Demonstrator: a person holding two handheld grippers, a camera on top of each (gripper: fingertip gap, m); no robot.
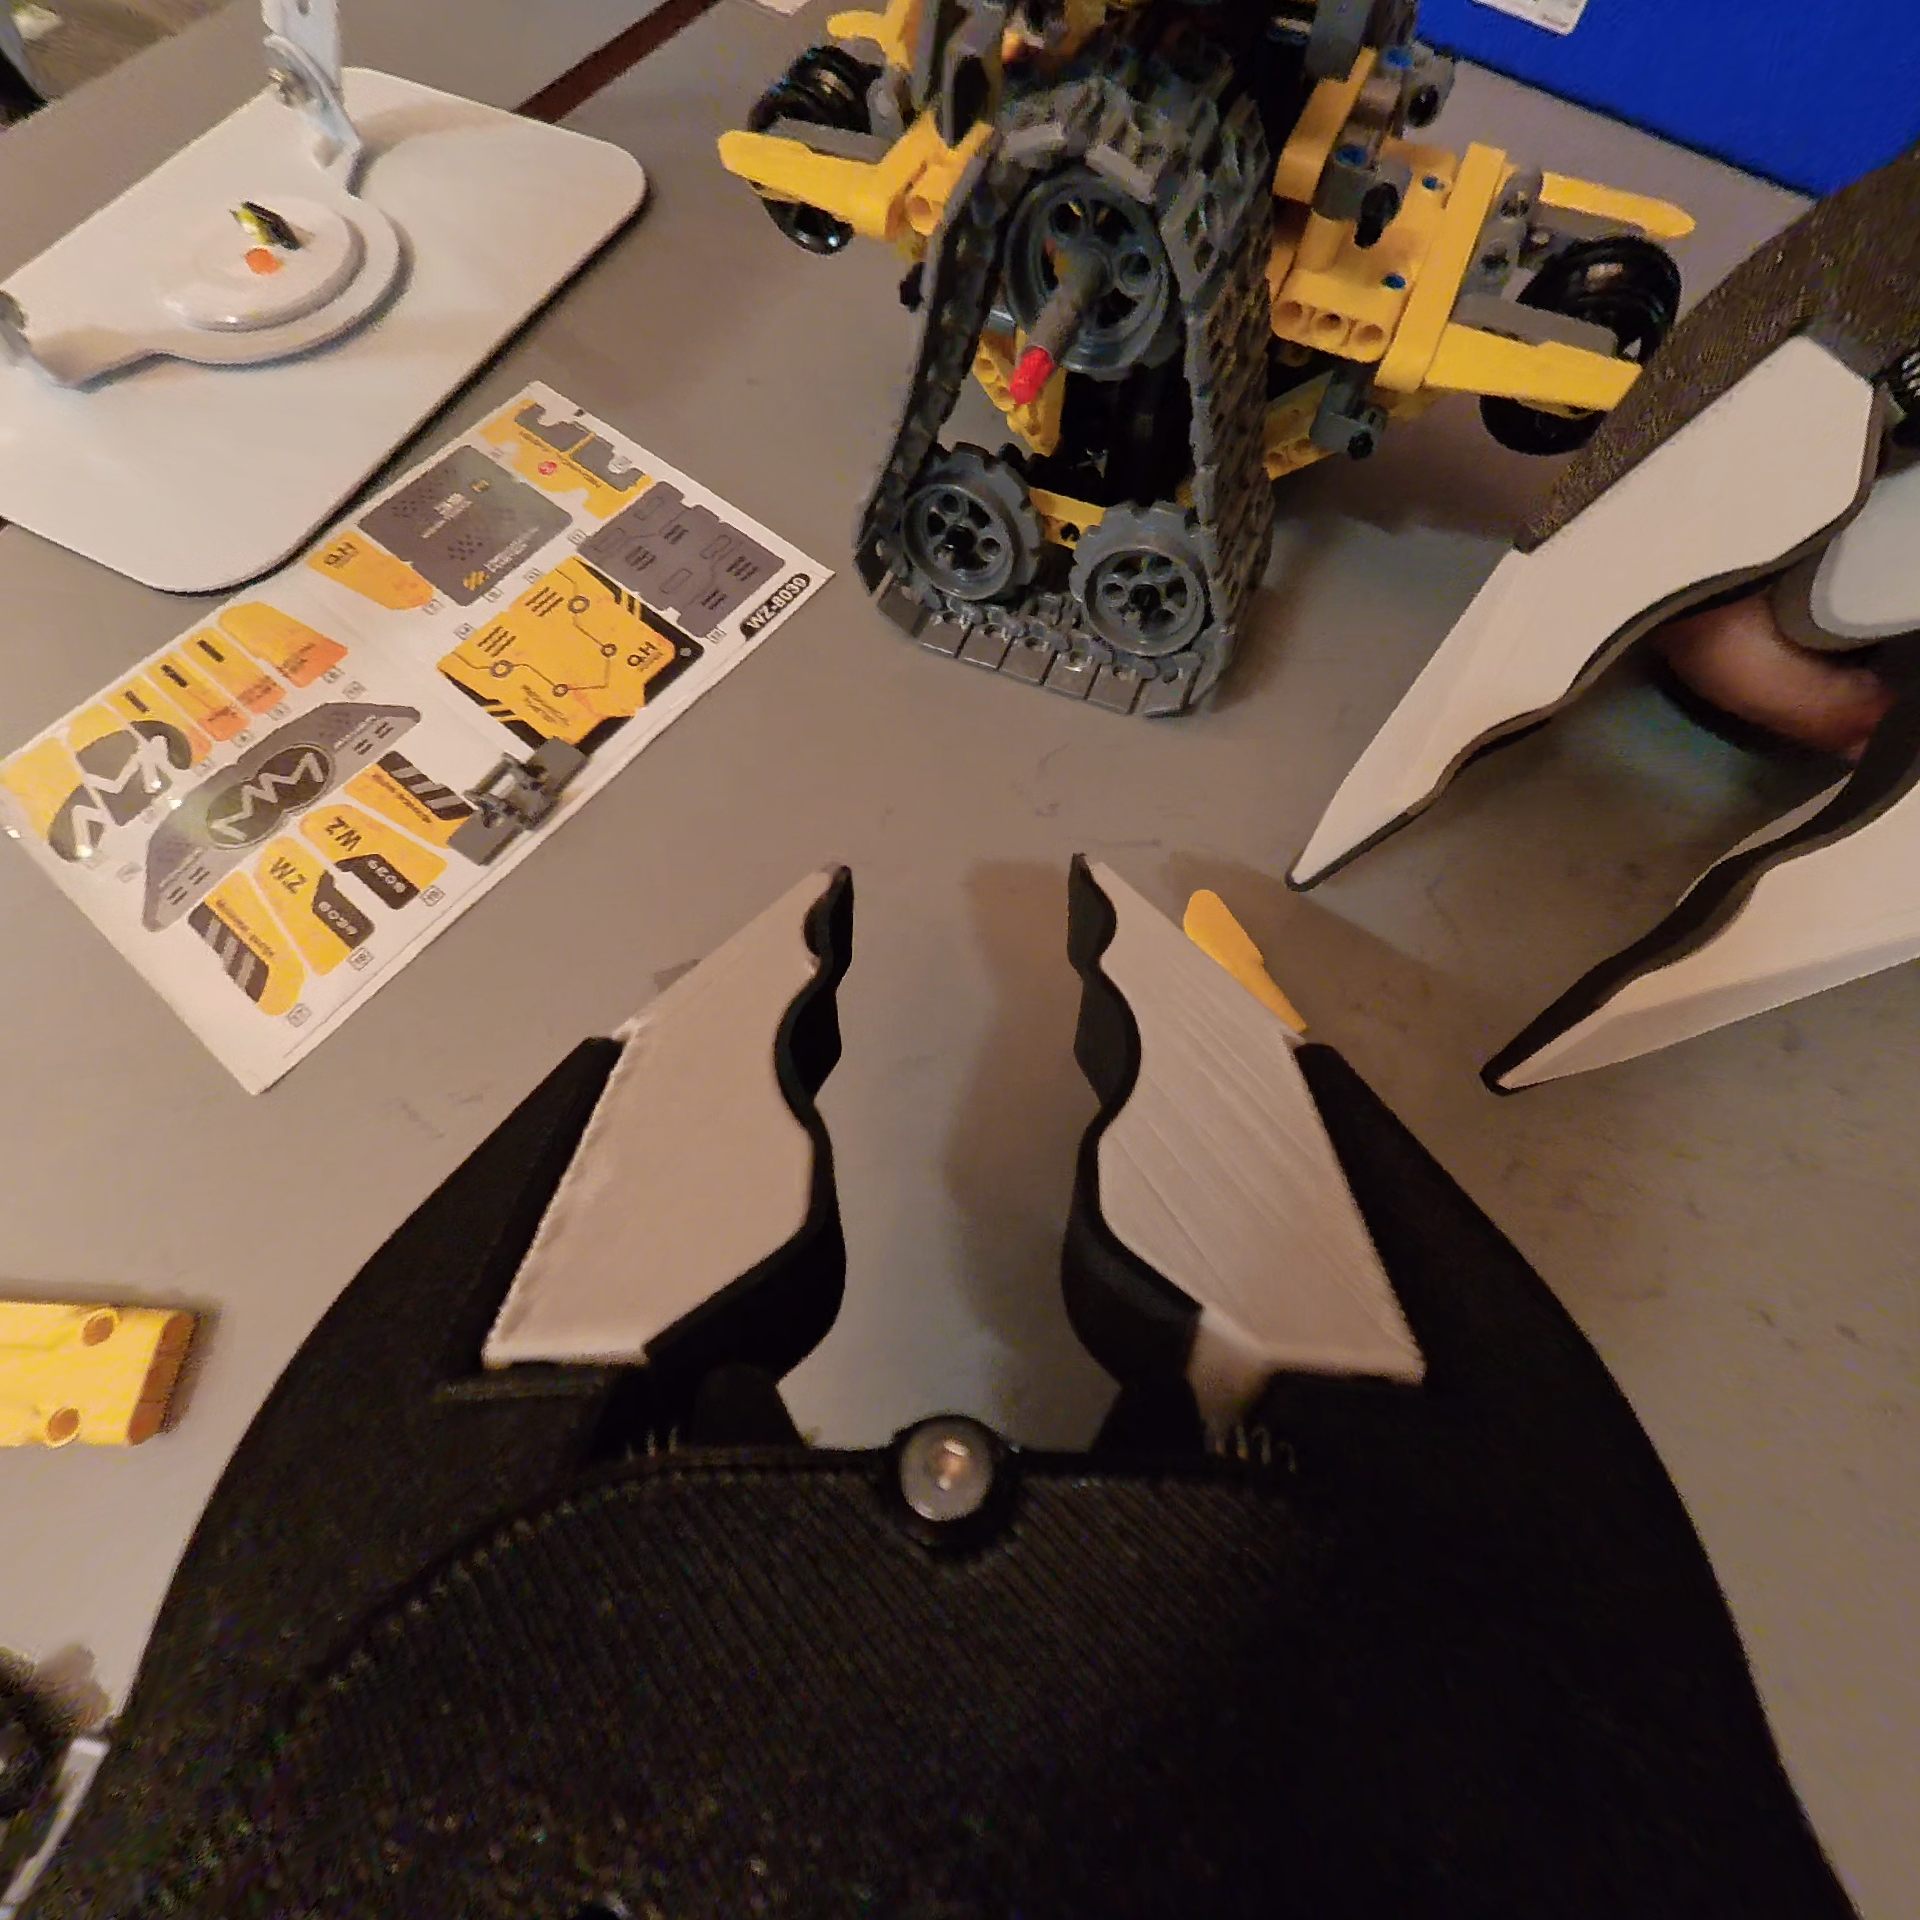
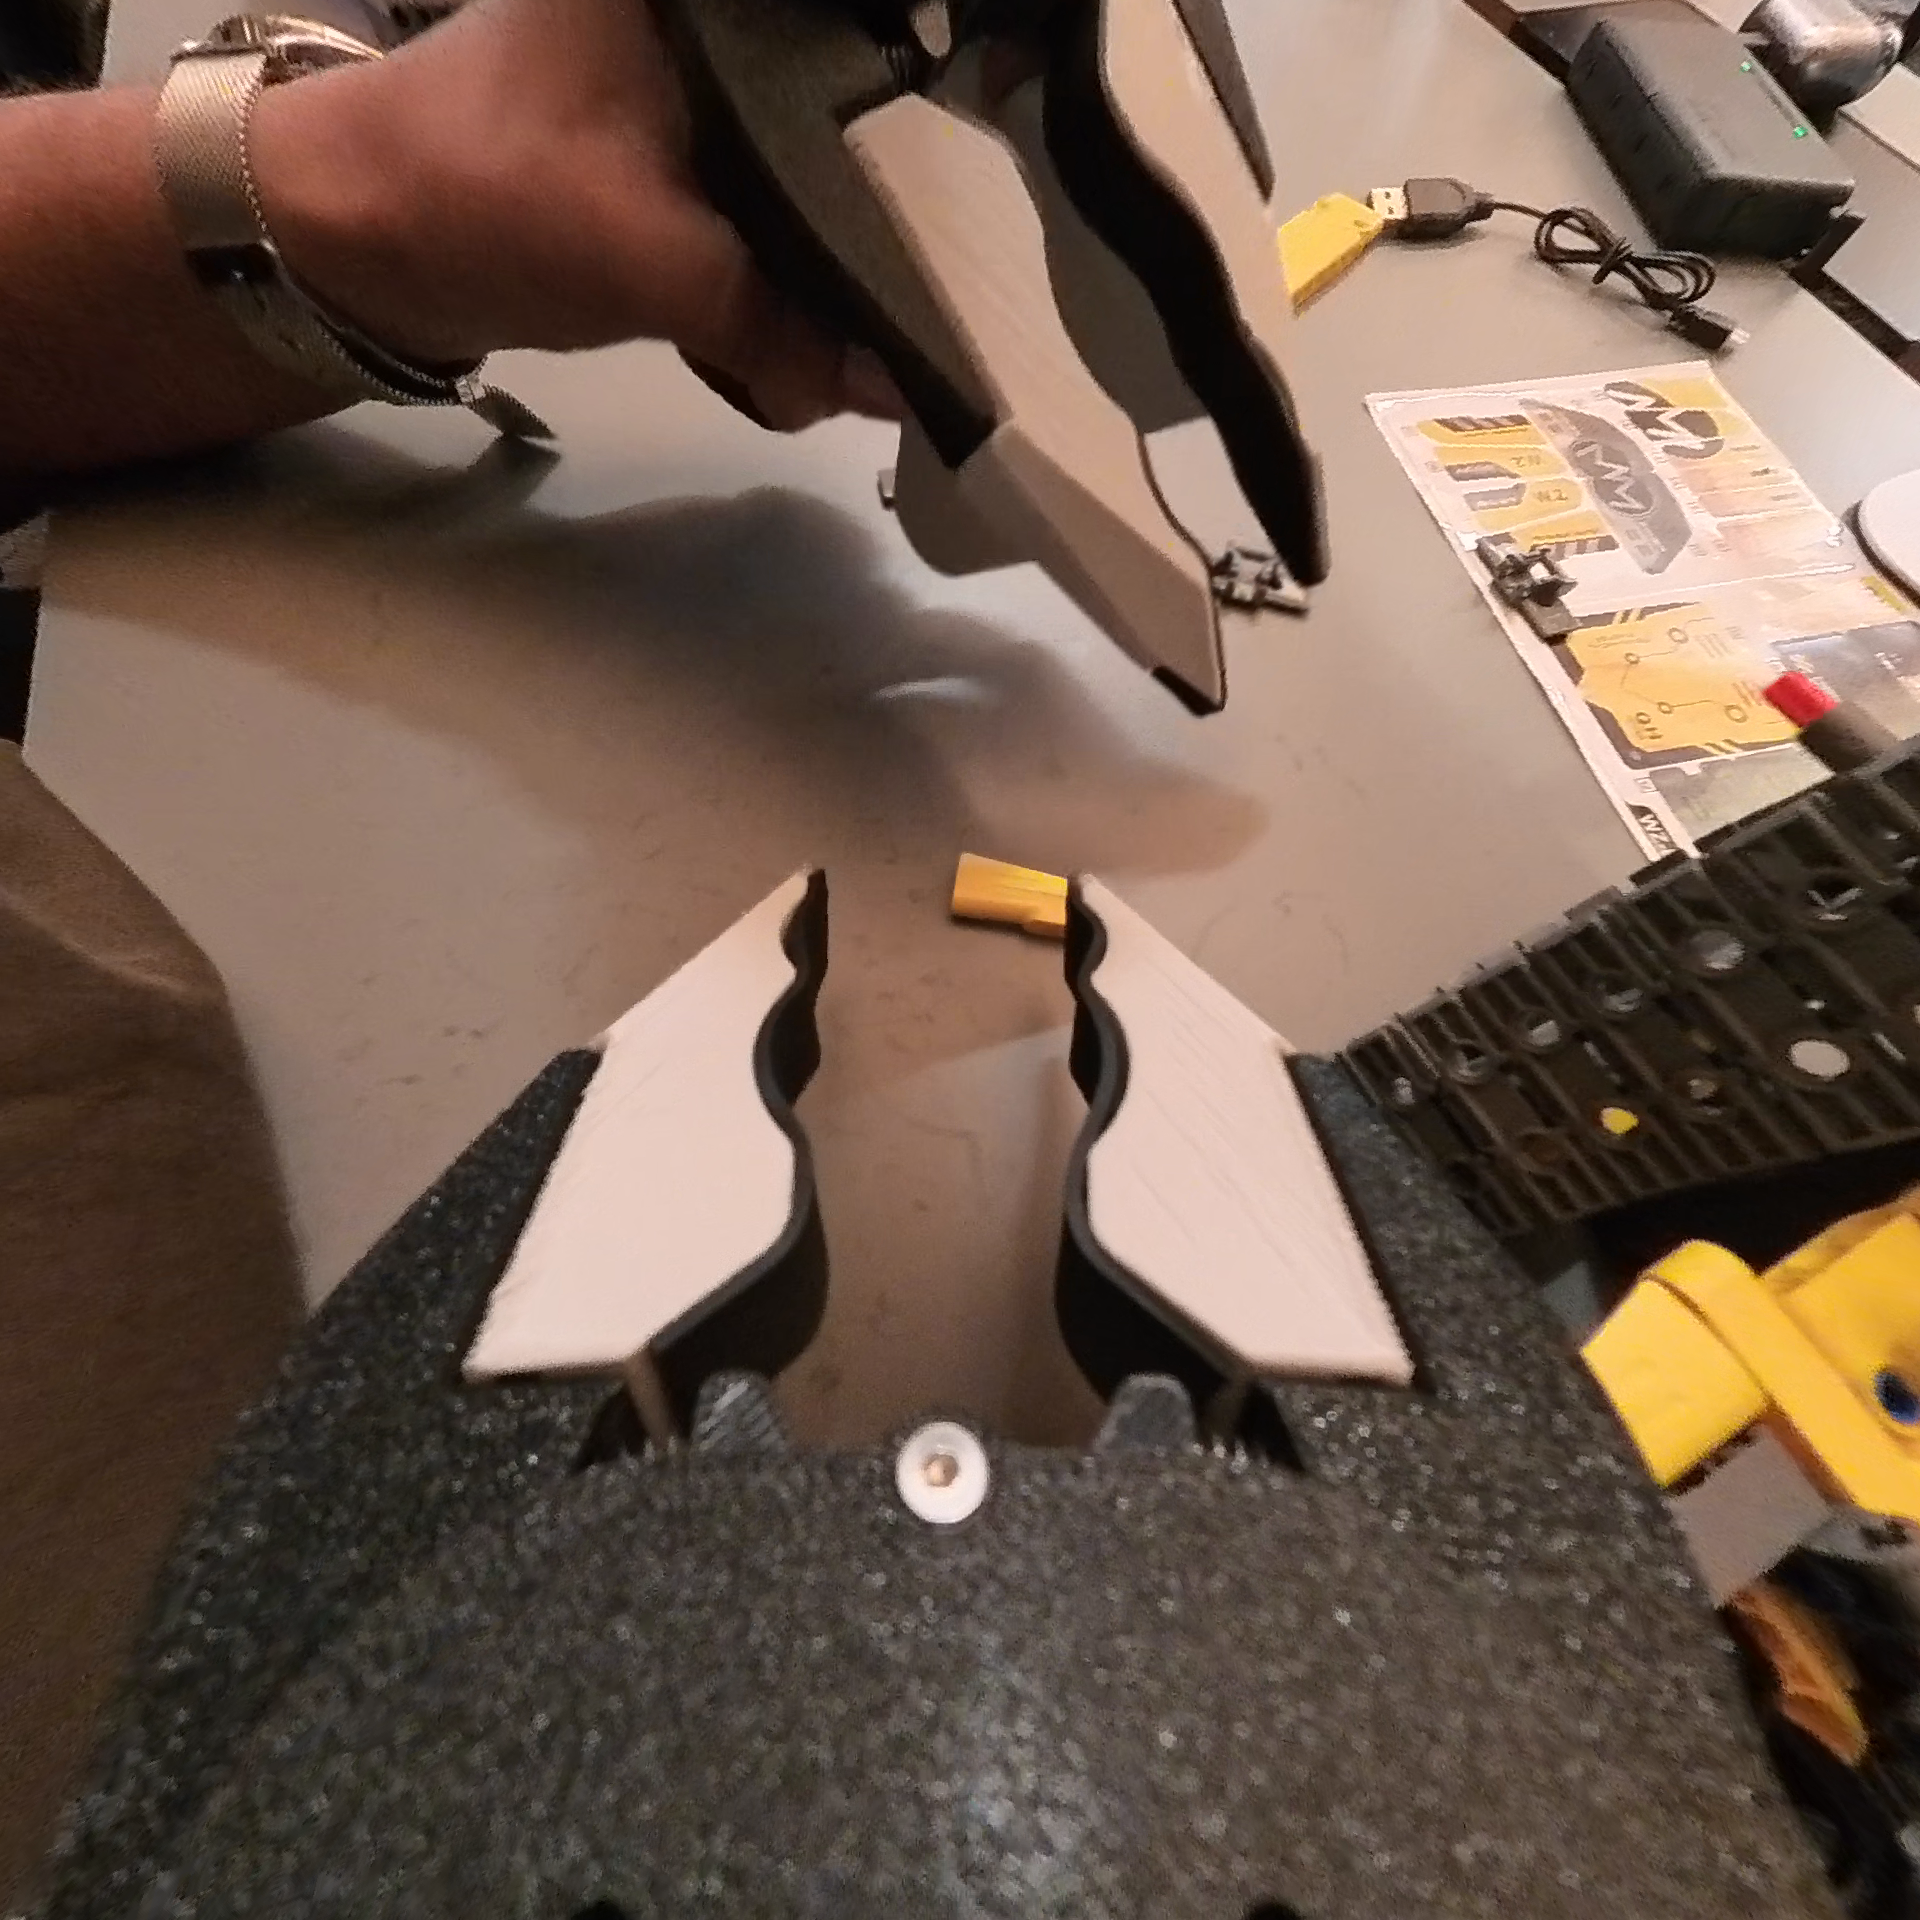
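My left gripper (image 1: 961,883) is open and empty above the grey table (image 1: 935,769). A small yellow piece (image 1: 1236,956) lies on the table just right of its right finger. My right gripper (image 2: 945,888) is open and empty, and the same yellow piece (image 2: 1008,888) lies just beyond its fingertips. The right gripper also shows at the right edge of the left wrist view (image 1: 1397,977), tips low over the table. The left gripper (image 2: 1252,623), held in a hand, shows blurred at the top of the right wrist view, above a small black part (image 2: 1257,597).
A yellow and grey tracked brick vehicle (image 1: 1091,364) stands at the back; its track (image 2: 1662,1039) is close on my right. A sticker sheet (image 1: 416,707) bears a small grey part (image 1: 509,800). There is also a white stand base (image 1: 260,312), a yellow brick (image 1: 83,1371), a blue box (image 1: 1714,83), a USB cable (image 2: 1558,239) and a black box (image 2: 1704,135).
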